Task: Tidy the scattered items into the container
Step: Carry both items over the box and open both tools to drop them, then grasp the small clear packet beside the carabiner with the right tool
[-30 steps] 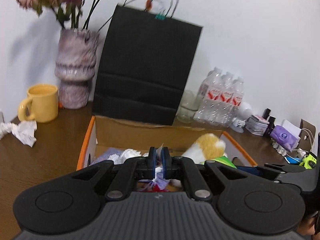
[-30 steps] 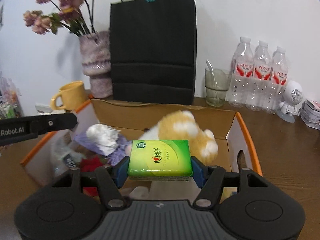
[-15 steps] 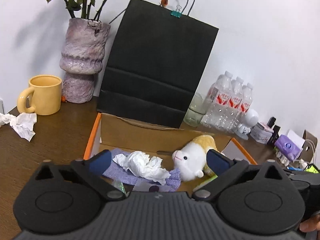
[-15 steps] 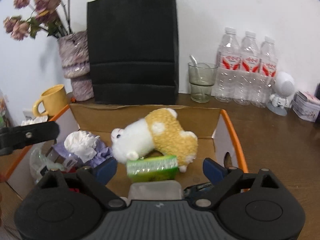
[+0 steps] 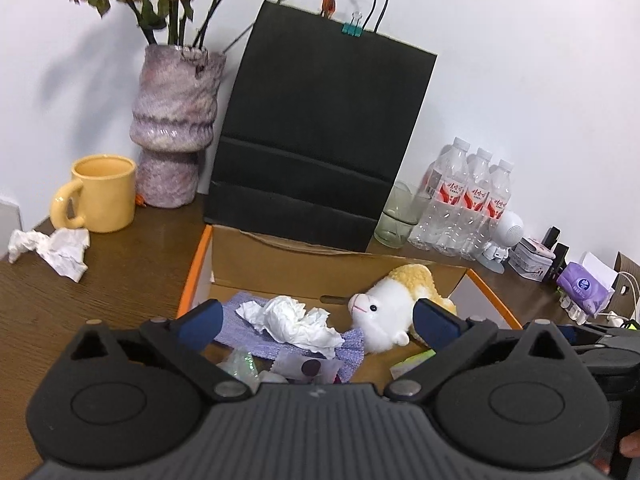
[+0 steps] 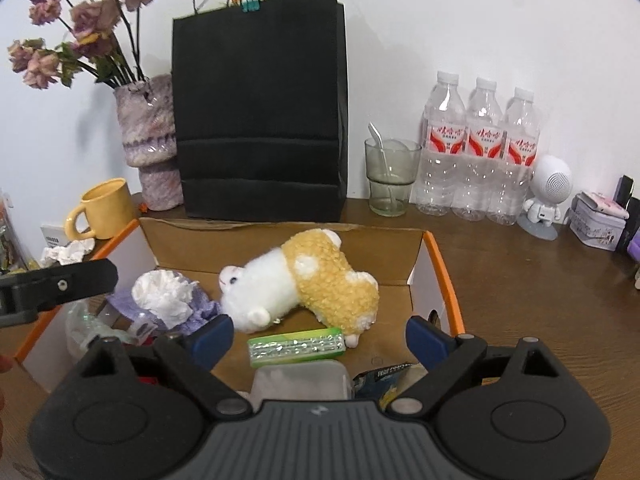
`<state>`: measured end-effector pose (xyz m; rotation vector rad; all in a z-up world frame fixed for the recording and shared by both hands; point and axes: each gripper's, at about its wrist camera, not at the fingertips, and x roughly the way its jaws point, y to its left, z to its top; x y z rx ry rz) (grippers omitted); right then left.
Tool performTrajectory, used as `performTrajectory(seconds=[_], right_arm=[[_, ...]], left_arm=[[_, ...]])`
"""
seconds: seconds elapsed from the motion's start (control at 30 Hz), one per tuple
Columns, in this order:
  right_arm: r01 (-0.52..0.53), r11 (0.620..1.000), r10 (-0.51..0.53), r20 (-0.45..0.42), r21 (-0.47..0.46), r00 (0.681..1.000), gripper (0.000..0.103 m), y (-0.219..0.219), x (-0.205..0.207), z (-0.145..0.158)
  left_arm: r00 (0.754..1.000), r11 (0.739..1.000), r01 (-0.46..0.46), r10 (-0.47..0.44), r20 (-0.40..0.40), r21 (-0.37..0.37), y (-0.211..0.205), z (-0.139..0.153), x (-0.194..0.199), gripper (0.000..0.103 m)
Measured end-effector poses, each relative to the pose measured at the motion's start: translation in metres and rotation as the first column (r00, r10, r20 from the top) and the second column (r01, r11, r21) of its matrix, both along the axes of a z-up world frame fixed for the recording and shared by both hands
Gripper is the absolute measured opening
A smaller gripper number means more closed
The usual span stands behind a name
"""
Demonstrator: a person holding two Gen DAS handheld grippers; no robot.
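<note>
- Here, the left gripper (image 5: 316,320) and the right gripper (image 6: 318,334) hover over the cardboard box (image 6: 280,236), both spread wide, gripping nothing.
- The green tissue pack (image 6: 296,346) lies inside, touching the plush sheep (image 6: 304,284).
- A crumpled tissue (image 5: 52,246) rests on the table (image 5: 120,280) beside the yellow mug (image 5: 102,192).

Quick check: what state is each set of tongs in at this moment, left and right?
Left tongs: open, holding nothing, above the cardboard box.
Right tongs: open, empty; the green tissue pack lies free in the box.
</note>
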<state>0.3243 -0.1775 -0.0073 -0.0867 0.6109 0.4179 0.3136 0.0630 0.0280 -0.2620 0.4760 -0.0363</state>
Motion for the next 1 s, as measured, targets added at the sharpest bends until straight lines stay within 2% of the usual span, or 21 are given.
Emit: performTrajectory(seconds=[0.2, 0.33, 0.53, 0.63, 0.77, 1.0], right_arm=[[-0.056, 0.998, 0.055, 0.056, 0.006, 0.997, 0.093, -0.014, -0.049, 0.014], [-0.106, 0.994, 0.106, 0.061, -0.004, 0.993, 0.093, -0.021, -0.083, 0.014], [-0.156, 0.988, 0.156, 0.003, -0.005, 0.988, 0.093, -0.020, -0.121, -0.007], [-0.174, 0.985, 0.175, -0.055, 0.016, 0.983, 0.090, -0.012, -0.127, -0.024], [-0.178, 0.983, 0.182, -0.135, 0.041, 0.974, 0.078, 0.003, -0.125, -0.047], [-0.190, 0.981, 0.193, -0.168, 0.030, 0.967, 0.053, 0.032, -0.110, -0.062]], left_arm=[[1.000, 1.000, 0.000, 0.000, 0.020, 0.018, 0.003, 0.012, -0.039, 0.103], [1.000, 0.999, 0.001, -0.002, 0.013, 0.043, 0.010, 0.014, -0.071, 0.103], [1.000, 0.993, 0.004, -0.003, -0.013, 0.117, 0.016, 0.003, -0.117, 0.103], [0.999, 0.993, 0.002, 0.003, -0.041, 0.121, 0.021, -0.008, -0.131, 0.103], [0.997, 0.995, -0.014, 0.022, -0.075, 0.100, 0.030, -0.021, -0.142, 0.103], [0.994, 0.997, -0.019, 0.027, -0.101, 0.078, 0.036, -0.033, -0.146, 0.103]])
